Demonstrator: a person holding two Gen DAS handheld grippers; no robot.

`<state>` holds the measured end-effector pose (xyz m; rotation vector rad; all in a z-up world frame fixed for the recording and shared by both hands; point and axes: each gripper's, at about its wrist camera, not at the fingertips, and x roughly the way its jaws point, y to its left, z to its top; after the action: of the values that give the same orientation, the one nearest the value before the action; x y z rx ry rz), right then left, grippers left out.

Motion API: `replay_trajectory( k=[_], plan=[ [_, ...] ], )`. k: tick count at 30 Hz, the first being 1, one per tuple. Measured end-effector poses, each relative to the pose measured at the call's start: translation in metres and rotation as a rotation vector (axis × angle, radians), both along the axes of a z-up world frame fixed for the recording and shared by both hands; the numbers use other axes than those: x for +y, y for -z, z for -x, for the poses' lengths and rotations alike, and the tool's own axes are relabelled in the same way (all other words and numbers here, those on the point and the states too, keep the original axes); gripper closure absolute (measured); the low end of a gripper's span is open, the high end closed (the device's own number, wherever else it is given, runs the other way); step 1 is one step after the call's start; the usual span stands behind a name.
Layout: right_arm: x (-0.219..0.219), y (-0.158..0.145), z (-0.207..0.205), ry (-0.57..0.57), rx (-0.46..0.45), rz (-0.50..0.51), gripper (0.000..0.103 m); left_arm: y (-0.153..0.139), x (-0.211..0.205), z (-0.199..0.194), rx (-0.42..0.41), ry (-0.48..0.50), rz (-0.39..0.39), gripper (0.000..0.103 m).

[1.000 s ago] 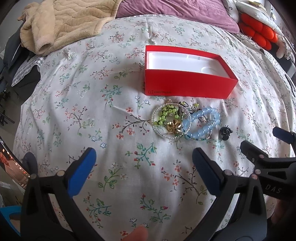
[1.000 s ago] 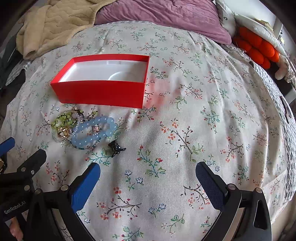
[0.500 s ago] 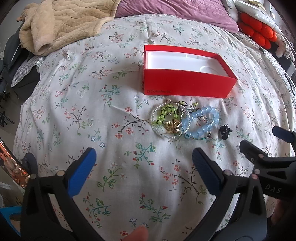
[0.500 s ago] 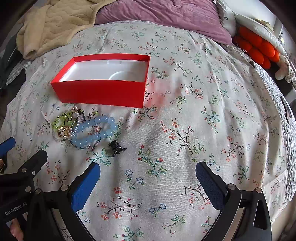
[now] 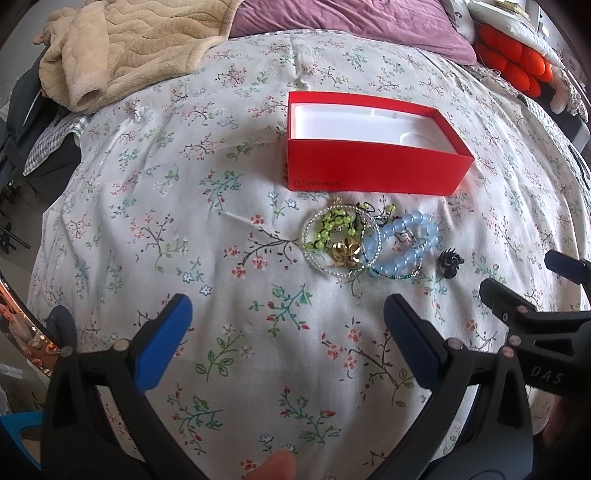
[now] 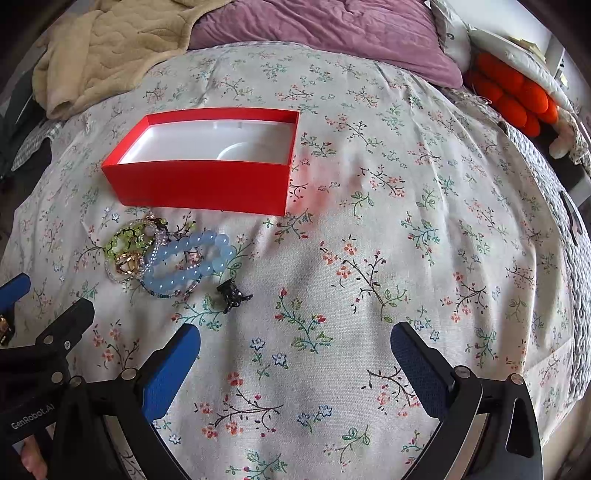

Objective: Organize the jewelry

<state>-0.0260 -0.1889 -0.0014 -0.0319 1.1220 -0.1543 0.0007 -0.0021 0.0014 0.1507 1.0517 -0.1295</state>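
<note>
A red box [image 5: 373, 173] [image 6: 207, 188] with a white inner tray stands open on the floral bedspread. In front of it lies a tangle of jewelry: a light-blue bead bracelet [image 5: 406, 254] [image 6: 188, 264], a green bead piece [image 5: 330, 227] [image 6: 123, 236], a clear bead ring [image 5: 314, 254], a gold piece [image 5: 345, 253] [image 6: 127, 263]. A small black claw clip [image 5: 448, 262] [image 6: 232, 291] lies just right of the pile. My left gripper [image 5: 288, 332] is open, below the pile. My right gripper [image 6: 295, 354] is open, right of and below the clip. Neither holds anything.
A beige blanket [image 5: 129, 48] [image 6: 107, 48] is heaped at the back left, a mauve pillow [image 5: 351, 26] [image 6: 325, 33] at the back, an orange cushion [image 5: 513, 66] [image 6: 513, 96] at the back right. The bed drops off at the left and right edges.
Both views have shifted very slightly toward the jewelry pile. Nothing on the bed has moved, and both grippers stay open.
</note>
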Motion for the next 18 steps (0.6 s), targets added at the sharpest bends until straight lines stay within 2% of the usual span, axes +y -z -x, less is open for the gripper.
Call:
replay_trajectory(
  k=[18],
  plan=[
    [-0.0028, -0.0023, -0.0002, 0.005, -0.007, -0.002, 0.000, -0.0020, 0.0047, -0.0020, -0.004, 0.002, -0.012, 0.000]
  ],
)
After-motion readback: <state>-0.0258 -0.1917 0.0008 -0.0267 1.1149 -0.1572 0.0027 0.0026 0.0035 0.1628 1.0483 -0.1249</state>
